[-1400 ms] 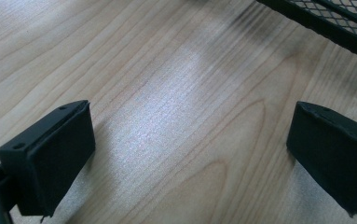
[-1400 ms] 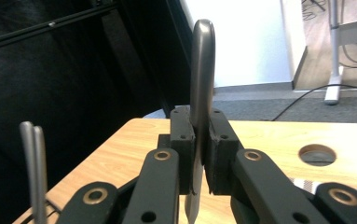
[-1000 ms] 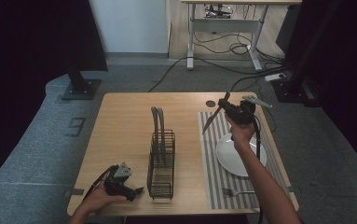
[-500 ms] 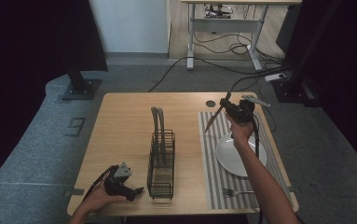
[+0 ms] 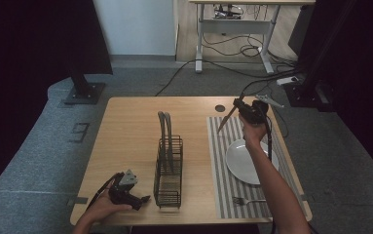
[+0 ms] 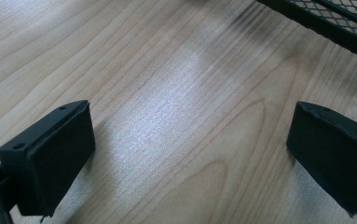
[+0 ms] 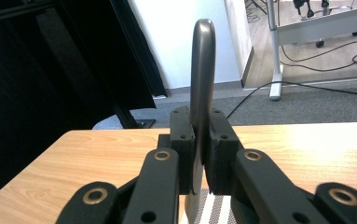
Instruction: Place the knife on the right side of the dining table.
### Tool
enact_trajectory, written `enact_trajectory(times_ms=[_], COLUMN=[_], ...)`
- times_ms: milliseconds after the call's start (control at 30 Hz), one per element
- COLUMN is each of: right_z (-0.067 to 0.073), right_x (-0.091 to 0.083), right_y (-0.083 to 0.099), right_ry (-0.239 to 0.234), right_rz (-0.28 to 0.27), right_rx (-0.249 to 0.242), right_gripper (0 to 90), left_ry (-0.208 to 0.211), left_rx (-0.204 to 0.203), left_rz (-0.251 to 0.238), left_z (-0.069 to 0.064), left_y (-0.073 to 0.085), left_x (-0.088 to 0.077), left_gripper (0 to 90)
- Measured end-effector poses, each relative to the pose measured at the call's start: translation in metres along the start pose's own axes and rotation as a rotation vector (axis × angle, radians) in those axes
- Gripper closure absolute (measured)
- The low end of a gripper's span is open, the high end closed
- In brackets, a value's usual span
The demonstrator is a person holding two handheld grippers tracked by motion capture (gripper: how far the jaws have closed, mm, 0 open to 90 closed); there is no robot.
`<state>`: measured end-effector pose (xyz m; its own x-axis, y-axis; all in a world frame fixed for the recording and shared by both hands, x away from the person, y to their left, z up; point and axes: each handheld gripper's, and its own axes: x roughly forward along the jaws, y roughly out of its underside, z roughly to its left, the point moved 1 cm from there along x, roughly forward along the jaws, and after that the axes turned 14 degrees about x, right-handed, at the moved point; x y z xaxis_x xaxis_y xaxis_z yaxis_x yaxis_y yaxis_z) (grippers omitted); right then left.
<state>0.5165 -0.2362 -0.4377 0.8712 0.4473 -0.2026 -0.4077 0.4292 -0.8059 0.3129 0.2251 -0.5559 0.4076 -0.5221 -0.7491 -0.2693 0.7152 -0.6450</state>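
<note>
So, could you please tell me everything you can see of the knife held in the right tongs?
The knife looks like plain grey metal, slim and flat, with a rounded end that stands up past the pads in the right gripper view. The right tongs are shut on it, both pads pressing its flat sides. In the high view it slants down and left from the tongs, held in the air above the far end of the striped placemat, touching nothing else.

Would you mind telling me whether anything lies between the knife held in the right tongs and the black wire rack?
Nothing visible does. The right tongs hold the knife in the air above the striped mat, and only bare table separates it from the rack, where two utensils already stand.
</note>
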Motion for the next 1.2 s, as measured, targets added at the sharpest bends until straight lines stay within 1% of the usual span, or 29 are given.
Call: enact_trajectory(times_ms=[133, 267, 433, 567, 900, 1033, 1200], right_z=[-0.006, -0.011, -0.015, -0.014, -0.014, -0.014, -0.019], right_x=[0.003, 0.004, 0.005, 0.006, 0.008, 0.009, 0.007], right_y=[0.001, 0.0, 0.001, 0.003, 0.004, 0.005, 0.004], right_ry=[0.017, 0.035, 0.04, 0.035, 0.021, 0.019, 0.027], right_rz=[0.006, -0.009, -0.008, -0.001, 0.0, 0.007, 0.012], right_rx=[0.008, 0.019, 0.025, 0.02, 0.037, 0.034, 0.05], right_gripper=[83.0, 83.0, 82.9, 82.9, 83.0, 82.9, 82.8], left_ry=[0.0, 0.0, 0.0, 0.0, 0.0, 0.0, 0.0], left_rx=[0.0, 0.0, 0.0, 0.0, 0.0, 0.0, 0.0], left_rz=[0.0, 0.0, 0.0, 0.0, 0.0, 0.0, 0.0], left_z=[0.0, 0.0, 0.0, 0.0, 0.0, 0.0, 0.0], left_y=[0.0, 0.0, 0.0, 0.0, 0.0, 0.0, 0.0], left_x=[0.0, 0.0, 0.0, 0.0, 0.0, 0.0, 0.0], left_gripper=[0.8, 0.8, 0.8, 0.8, 0.8, 0.8, 0.8])
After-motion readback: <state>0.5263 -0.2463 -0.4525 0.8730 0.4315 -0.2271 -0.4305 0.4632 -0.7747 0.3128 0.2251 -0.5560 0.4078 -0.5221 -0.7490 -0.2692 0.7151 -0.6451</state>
